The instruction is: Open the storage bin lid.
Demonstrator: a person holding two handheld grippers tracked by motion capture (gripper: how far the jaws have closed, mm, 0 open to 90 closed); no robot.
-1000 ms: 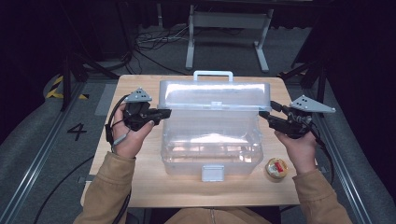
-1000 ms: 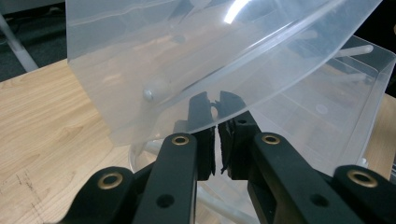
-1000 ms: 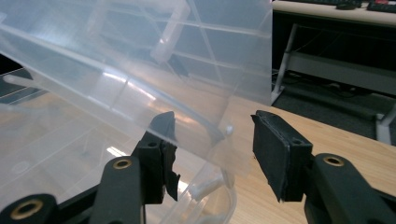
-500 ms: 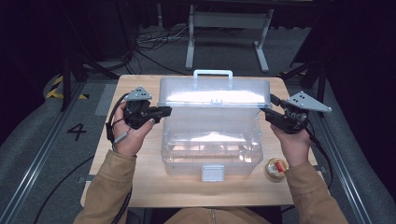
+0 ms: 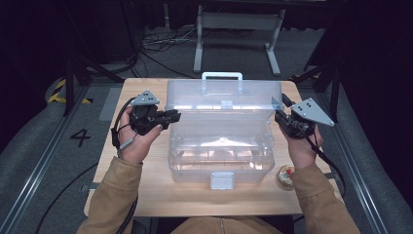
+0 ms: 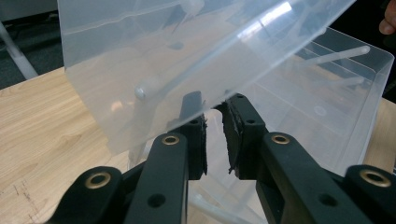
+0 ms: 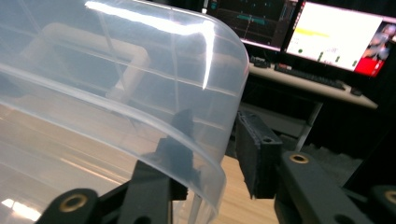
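Clear plastic box sits mid-table, lid swung up and tilted back, white handle at the far top edge, grey latch on the near front wall. Small round item w/ red + yellow lies on the table just off the box's near right corner, touching nothing.

Left hand comes in from bottom left, forearm in a tan sleeve, wrist cocked up, palm under the left gripper. Gripper lies roughly level, pointing right at the lid's left edge. In the left gripper view the left gripper straddles that lid edge: one jaw behind the clear plastic, other in front, a slim gap visible between the pads, so apart, not pressing. Jaws have just been opening, lid edge between them.

Right hand comes in from bottom right, same tan sleeve, wrist bent back, holding the right gripper level and pointing left at the lid's right edge, grey plate on top tipped outward. In the right gripper view the right gripper has the curved lid corner between its jaws: left jaw seen thru the plastic, right jaw outside w/ clear air between it and the lid. Jaws have just been closing but not clamped; apart.

Monitors and a keyboard on a desk sit in the bkgd of the right gripper view.
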